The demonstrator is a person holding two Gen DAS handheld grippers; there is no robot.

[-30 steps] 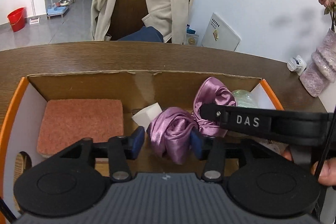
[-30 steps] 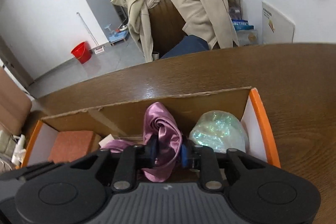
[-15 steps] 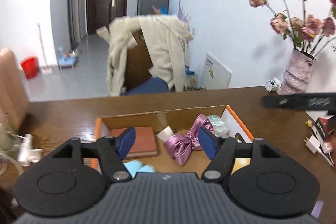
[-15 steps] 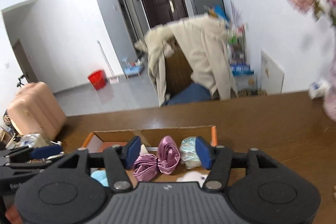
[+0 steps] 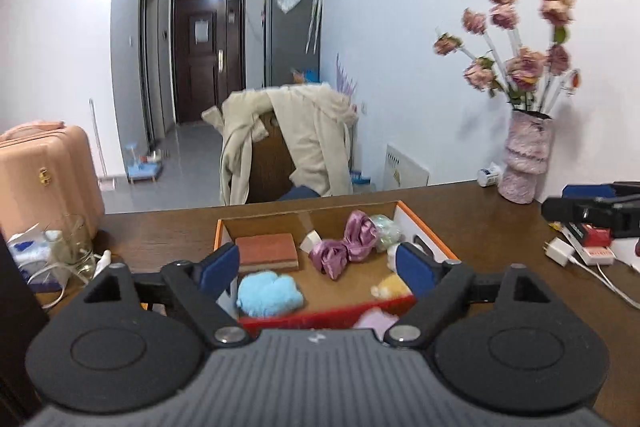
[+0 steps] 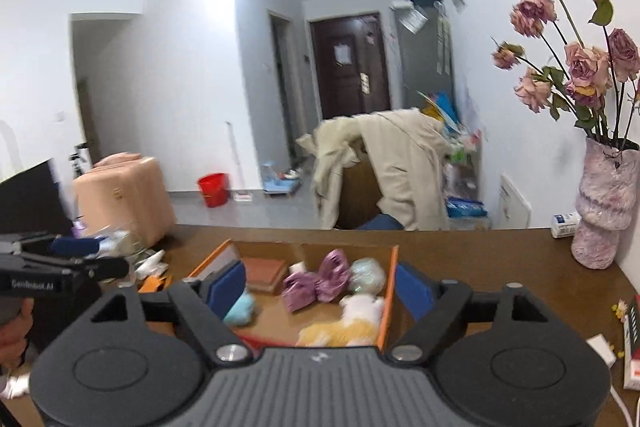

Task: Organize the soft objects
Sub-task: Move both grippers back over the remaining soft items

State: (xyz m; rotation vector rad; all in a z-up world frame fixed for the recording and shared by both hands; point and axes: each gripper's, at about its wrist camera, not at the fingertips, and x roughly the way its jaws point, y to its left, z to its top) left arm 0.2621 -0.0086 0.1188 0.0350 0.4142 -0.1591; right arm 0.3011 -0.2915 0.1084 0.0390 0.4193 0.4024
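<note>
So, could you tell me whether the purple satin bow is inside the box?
Inside: the purple satin bow lies on the box floor, no fingers touching.

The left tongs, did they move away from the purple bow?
Yes. The left tongs pulled up and back from the cardboard box; a second ago they closed around the purple bow, now they hang open.

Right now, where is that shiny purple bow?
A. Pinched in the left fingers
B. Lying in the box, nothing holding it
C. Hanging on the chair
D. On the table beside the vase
B: the bow lies on the floor of the box, and both grippers are open and clear of it.
</note>
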